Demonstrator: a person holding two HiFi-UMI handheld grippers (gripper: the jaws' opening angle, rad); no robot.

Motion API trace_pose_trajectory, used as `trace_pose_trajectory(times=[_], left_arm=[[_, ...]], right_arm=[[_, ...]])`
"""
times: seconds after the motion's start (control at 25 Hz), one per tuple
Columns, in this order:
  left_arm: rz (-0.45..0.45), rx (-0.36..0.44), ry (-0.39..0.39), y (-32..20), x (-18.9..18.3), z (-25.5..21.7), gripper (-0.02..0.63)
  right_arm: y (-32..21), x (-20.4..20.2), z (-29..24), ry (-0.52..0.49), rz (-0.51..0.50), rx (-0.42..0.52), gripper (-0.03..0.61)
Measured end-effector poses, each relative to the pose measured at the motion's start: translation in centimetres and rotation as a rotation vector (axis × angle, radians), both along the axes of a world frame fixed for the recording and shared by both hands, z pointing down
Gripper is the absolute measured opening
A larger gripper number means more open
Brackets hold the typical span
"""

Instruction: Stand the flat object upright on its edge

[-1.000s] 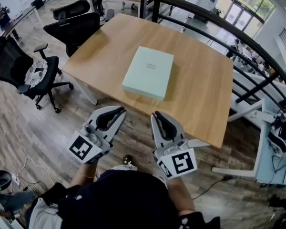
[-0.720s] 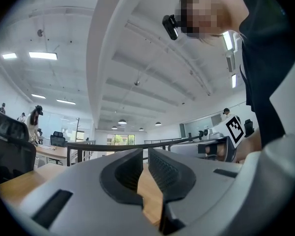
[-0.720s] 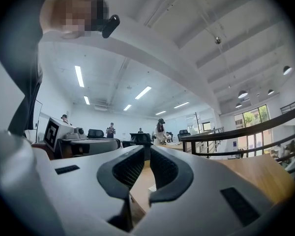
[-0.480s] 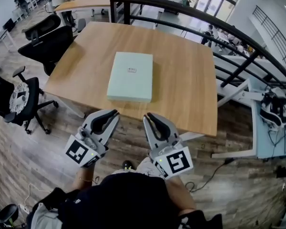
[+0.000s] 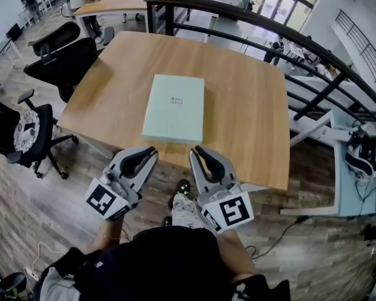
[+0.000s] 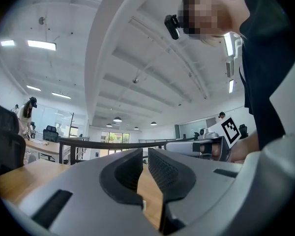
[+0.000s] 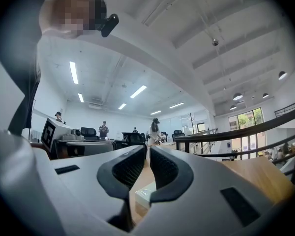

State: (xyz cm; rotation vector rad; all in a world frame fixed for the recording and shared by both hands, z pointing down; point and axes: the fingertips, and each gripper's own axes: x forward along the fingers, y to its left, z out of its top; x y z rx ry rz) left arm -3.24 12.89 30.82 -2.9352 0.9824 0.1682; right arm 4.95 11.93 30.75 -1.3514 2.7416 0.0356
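Note:
A flat pale green box (image 5: 174,108) lies face down on the wooden table (image 5: 245,105), near its front edge. Both grippers hover side by side in front of that edge, short of the box and touching nothing. My left gripper (image 5: 151,150) is shut and empty; in the left gripper view its jaws (image 6: 143,154) meet at the tips over the tabletop. My right gripper (image 5: 197,150) is shut and empty too. In the right gripper view its tips (image 7: 147,149) point level at the table, and a corner of the box (image 7: 143,196) shows low between the jaws.
Black office chairs (image 5: 69,49) stand left of the table. A black railing (image 5: 250,17) runs behind it and down the right side. A white desk with cables (image 5: 363,155) is at the right. My shoe (image 5: 183,188) shows on the wooden floor between the grippers.
Both grippers have drifted a little toward the table's front edge, still shut. The head view swung, so the box now sits squarely ahead. A shoe has stepped into view.

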Motion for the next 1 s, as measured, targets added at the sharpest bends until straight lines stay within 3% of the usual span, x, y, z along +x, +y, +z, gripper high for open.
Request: trace_pose_trajectory(times=[0.32,0.52,0.68,1.0], left_arm=[[-0.028,0.012,-0.026,-5.7,-0.4,-0.4,0.021],[-0.008,0.028,0.01,-9.1,0.1,-1.2,0.021],[-0.024,0.005,-0.036,-11.4,0.2,0.0,0.023],[-0.014,-0.013,-0.026,-15.6,0.9,-0.1,0.023]], right_arm=[[-5.9,-0.7,0.0,0.006,-0.04,0.009,0.023],[-9.5,-0.4,0.9,0.014,-0.048,-0.006,0.023],[-11.9,-0.2,1.1,0.016,-0.056,-0.008,0.023],[-16.1,-0.1,1.7,0.019,-0.079,-0.035,0.025]])
